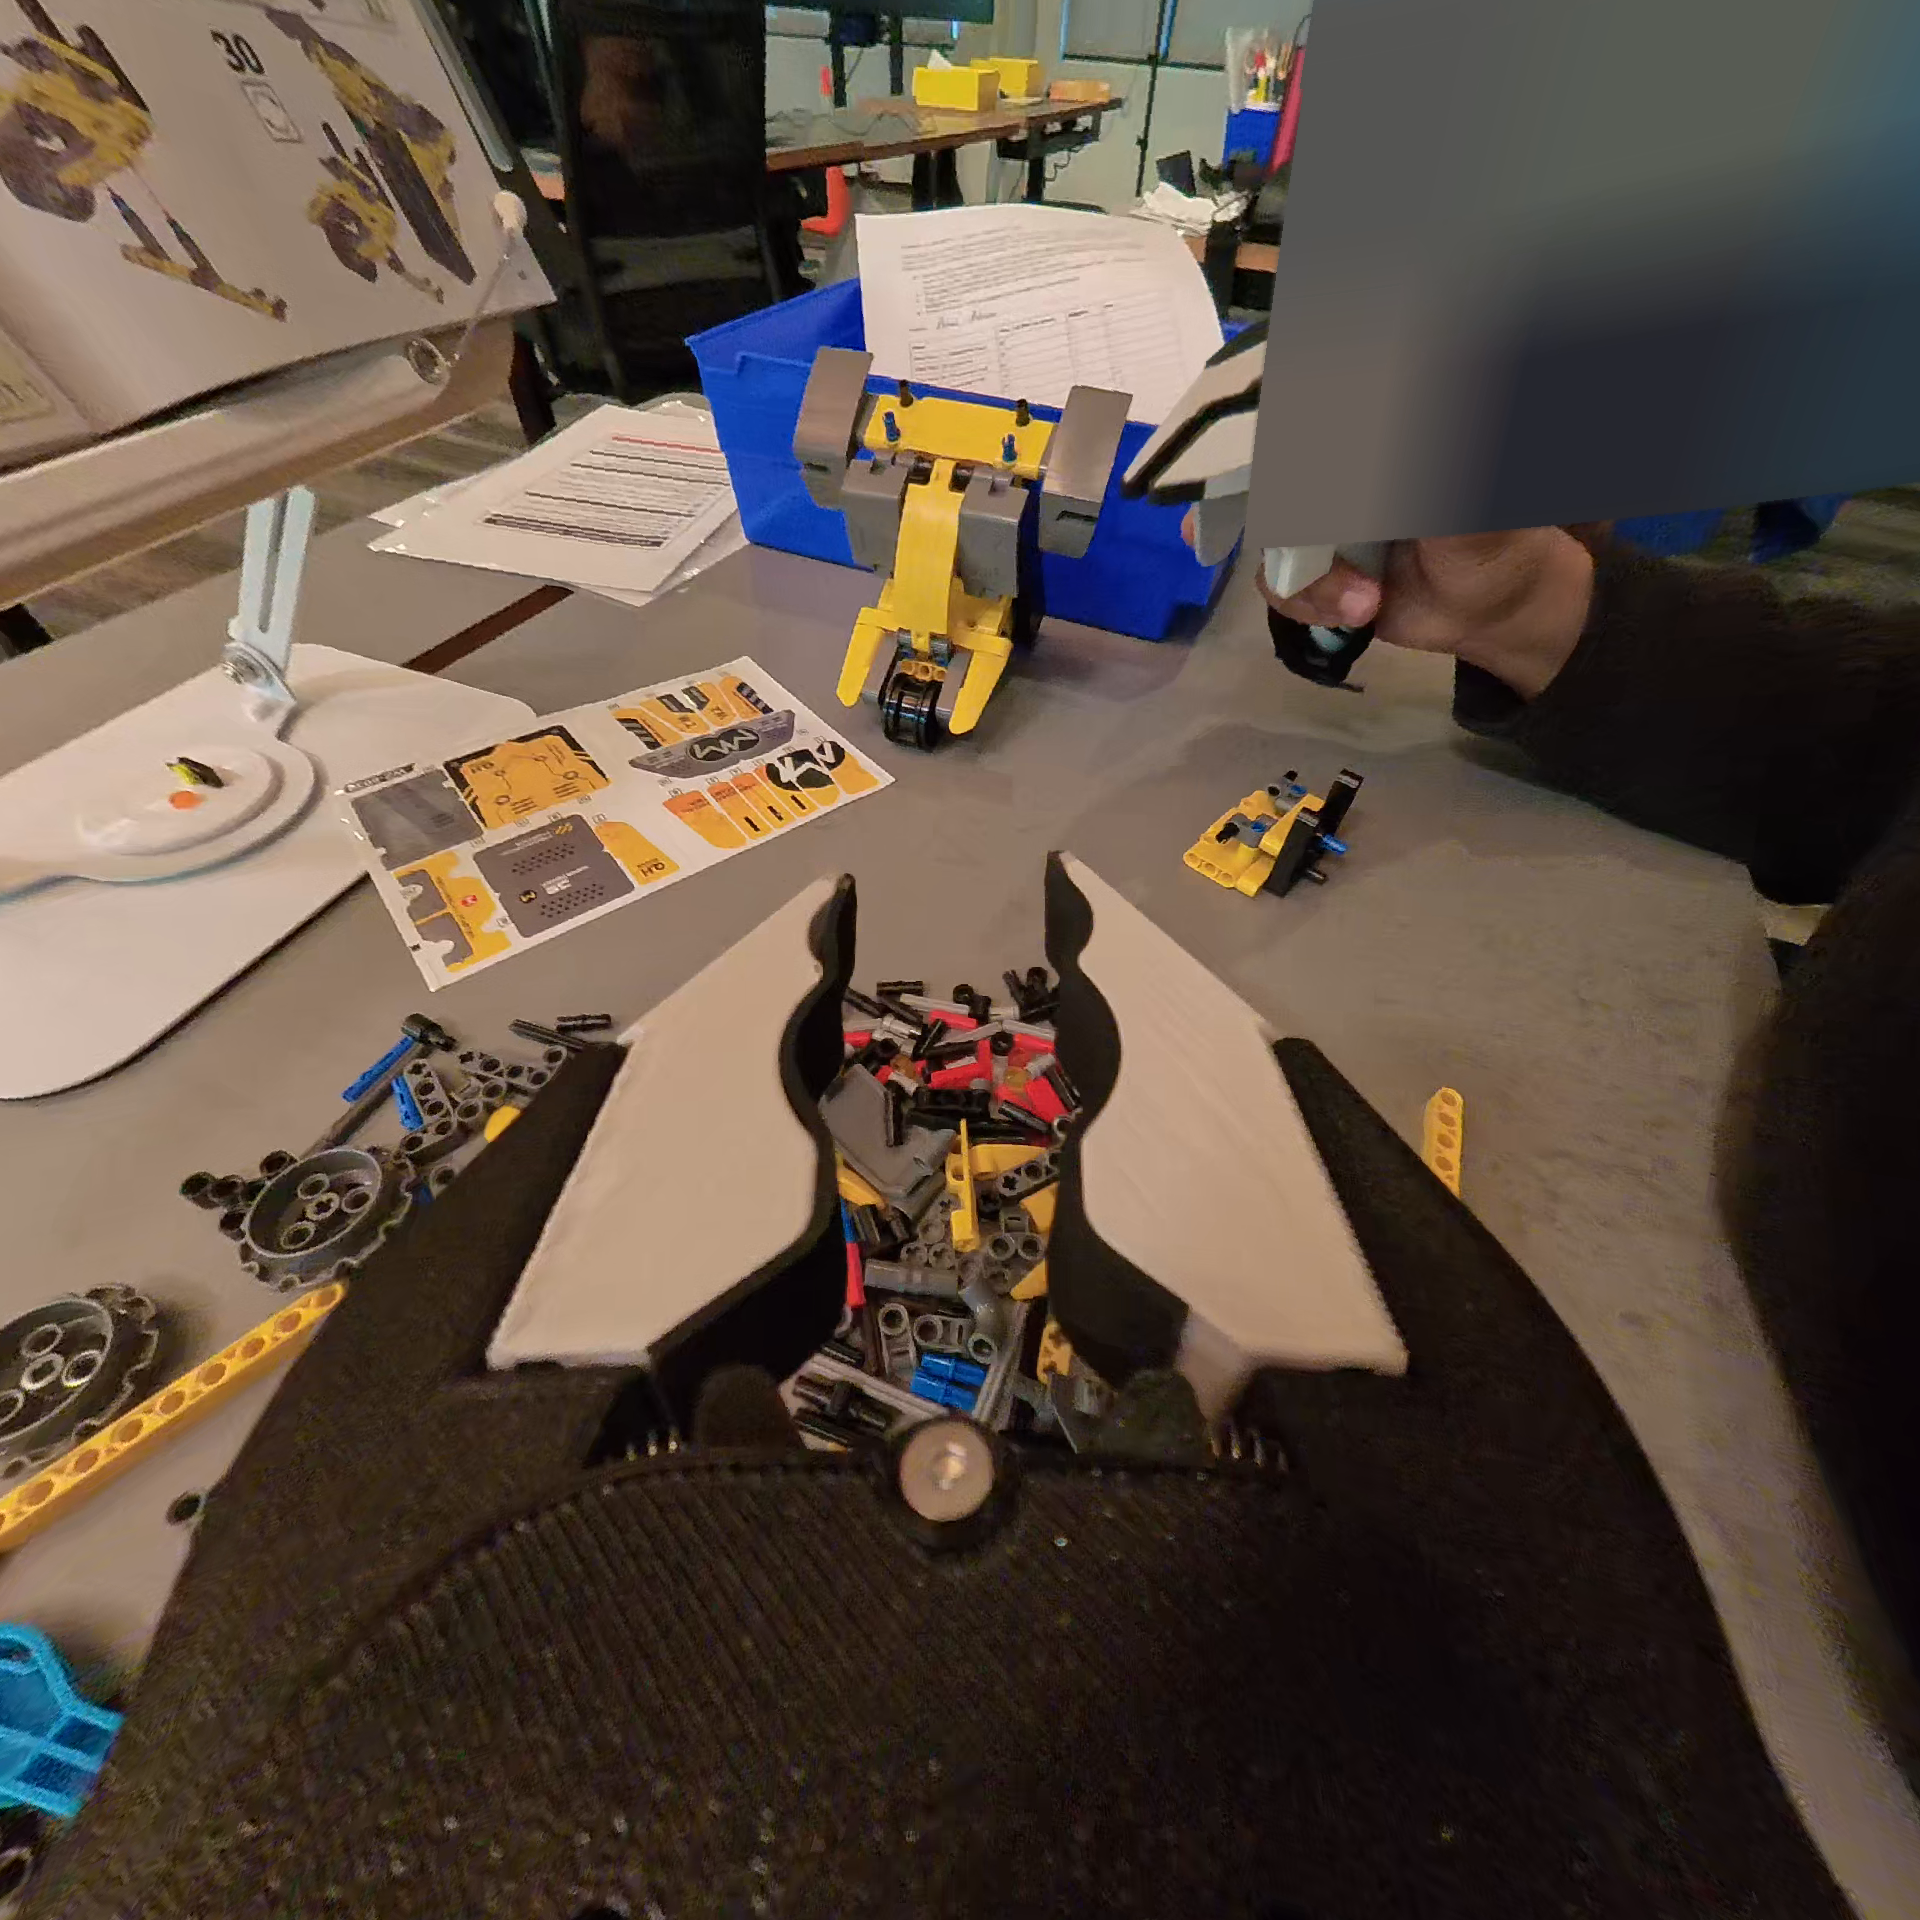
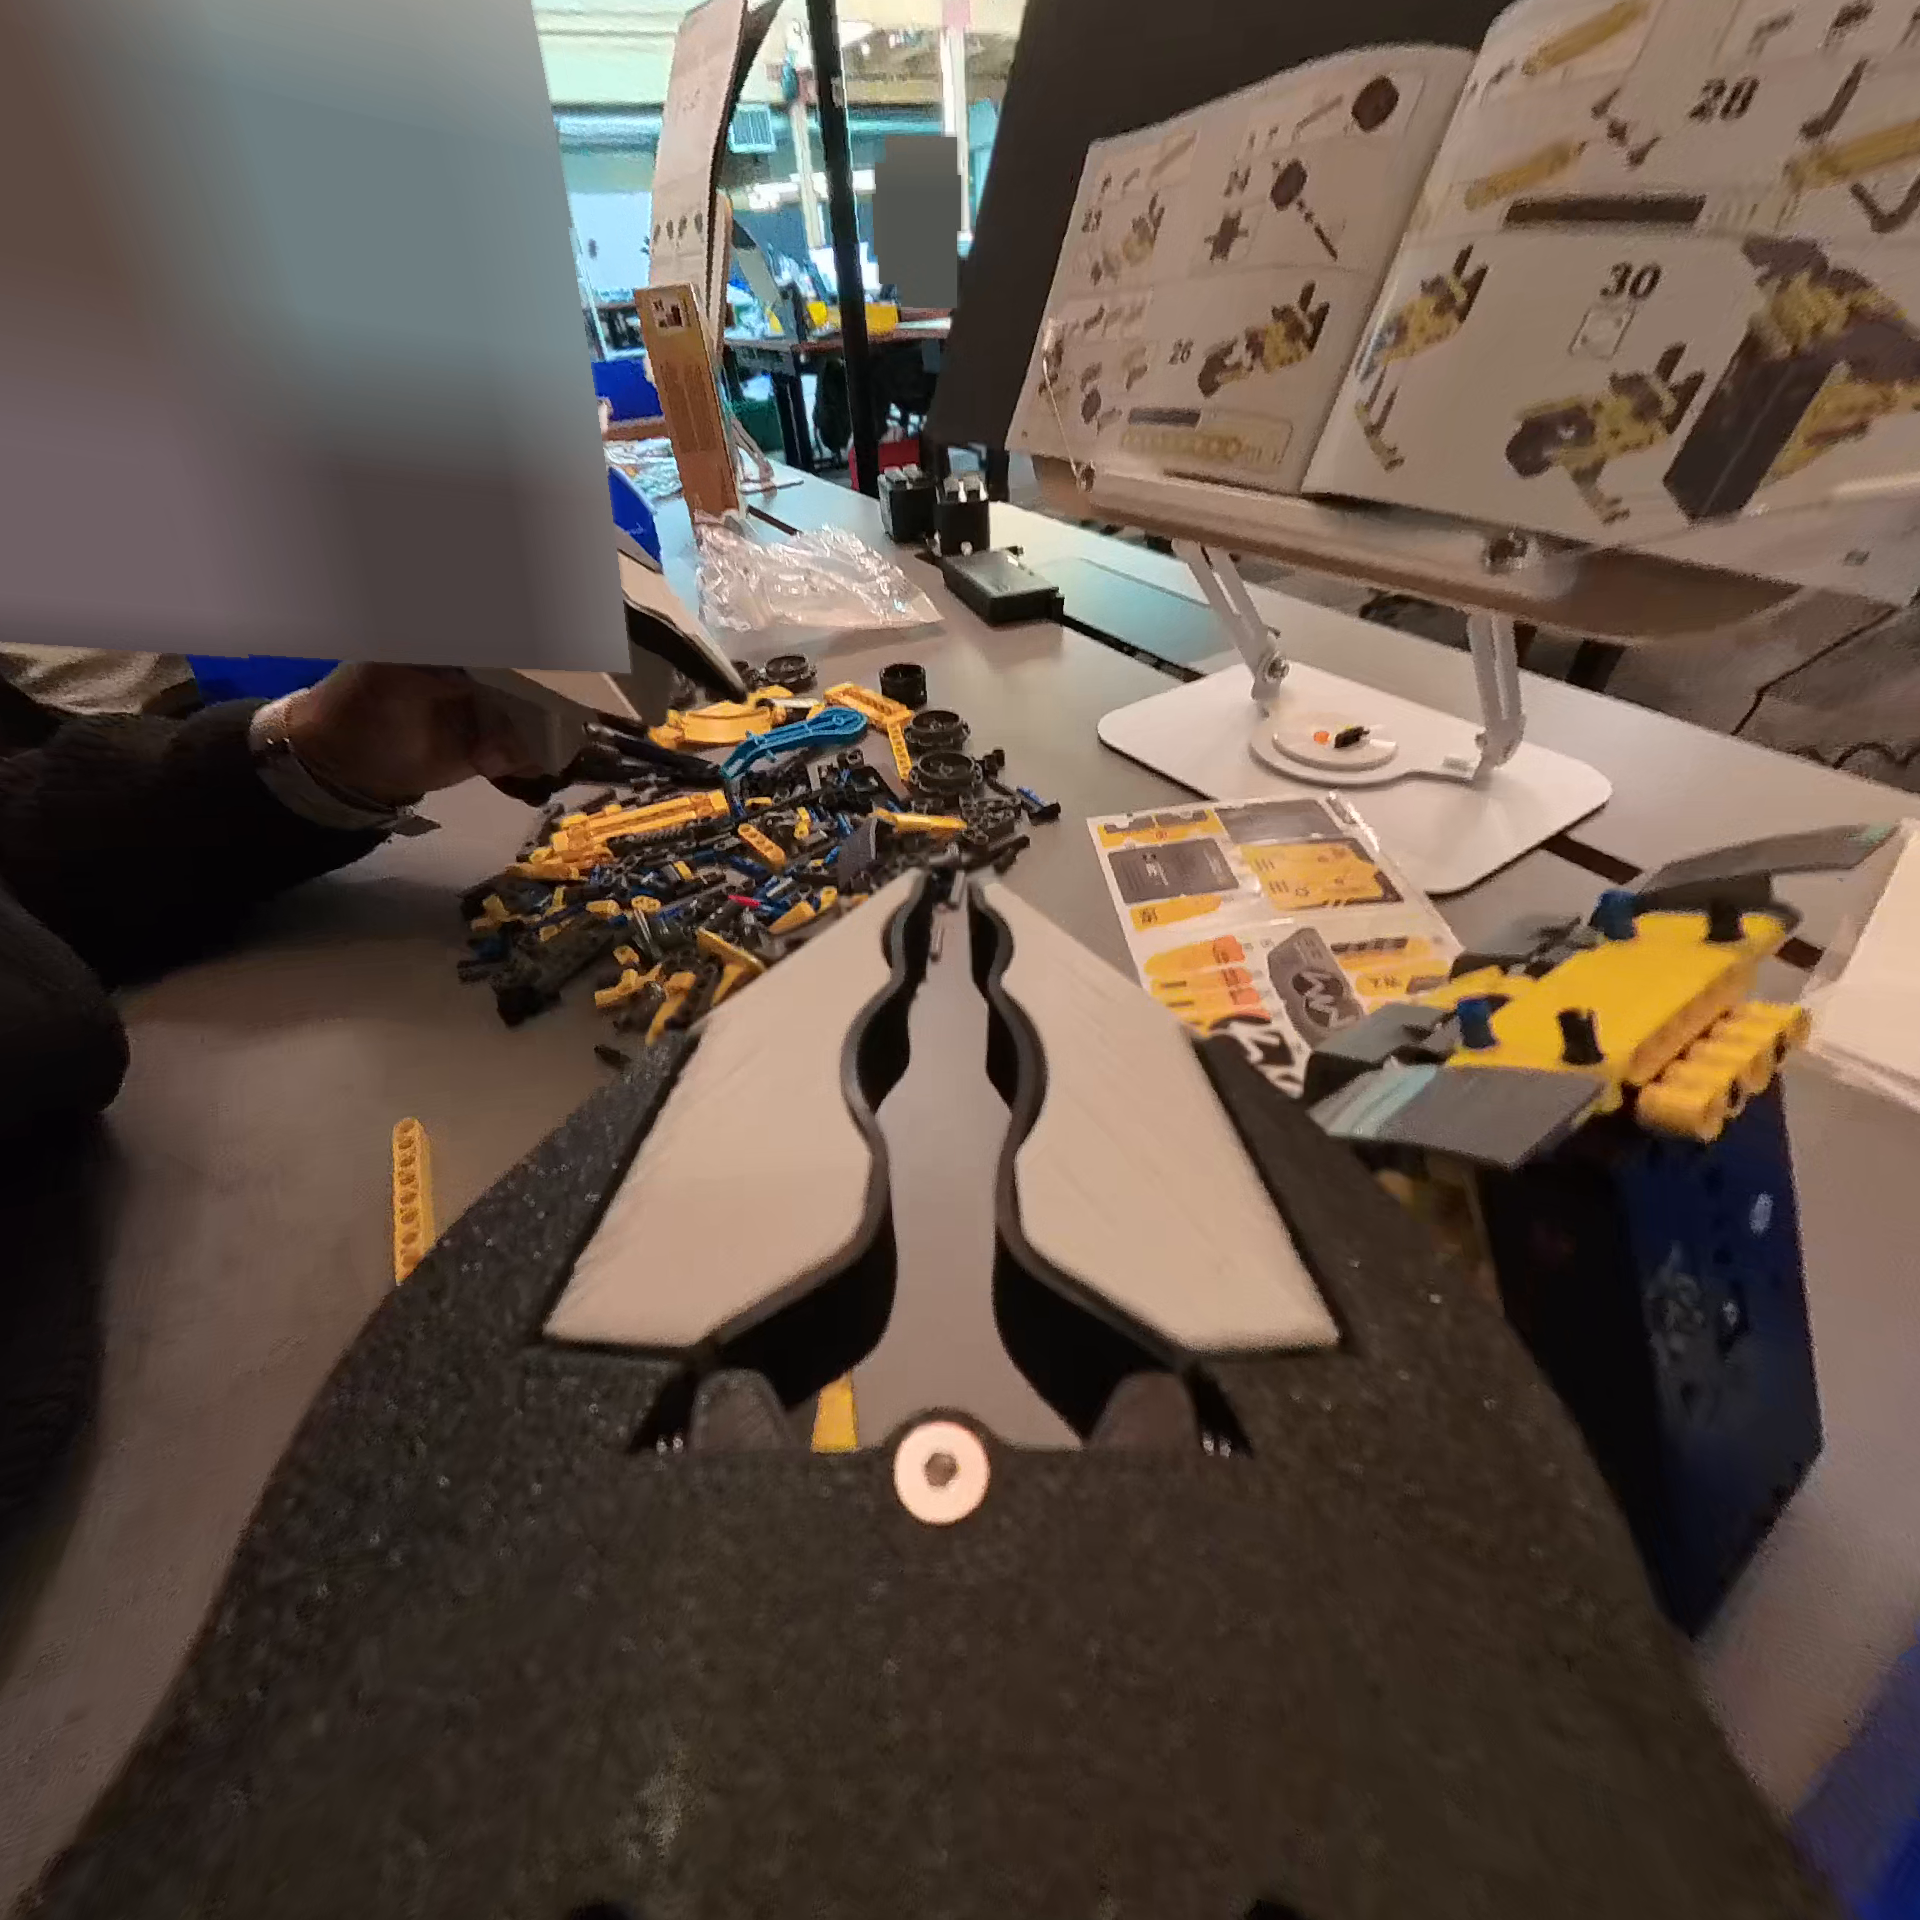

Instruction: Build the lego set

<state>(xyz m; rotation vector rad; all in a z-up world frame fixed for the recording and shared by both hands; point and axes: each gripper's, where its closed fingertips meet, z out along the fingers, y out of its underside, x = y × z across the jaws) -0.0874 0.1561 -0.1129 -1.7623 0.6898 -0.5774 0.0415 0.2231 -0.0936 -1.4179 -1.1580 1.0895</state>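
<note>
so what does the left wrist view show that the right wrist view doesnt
Only the left wrist view: the small yellow-and-black brick sub-assembly lying alone on the grey table, and printed paper sheets.

Only the right wrist view: a crumpled clear plastic bag and black box.

Both: the loose pile of building pieces, sticker sheet, yellow-and-grey brick model, and open instruction booklet.

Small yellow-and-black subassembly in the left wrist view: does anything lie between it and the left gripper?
Nothing visible does. Only bare grey table lies between the left gripper and the subassembly, ahead to its right. The loose-parts pile sits beneath the open fingers, off that path.
</note>
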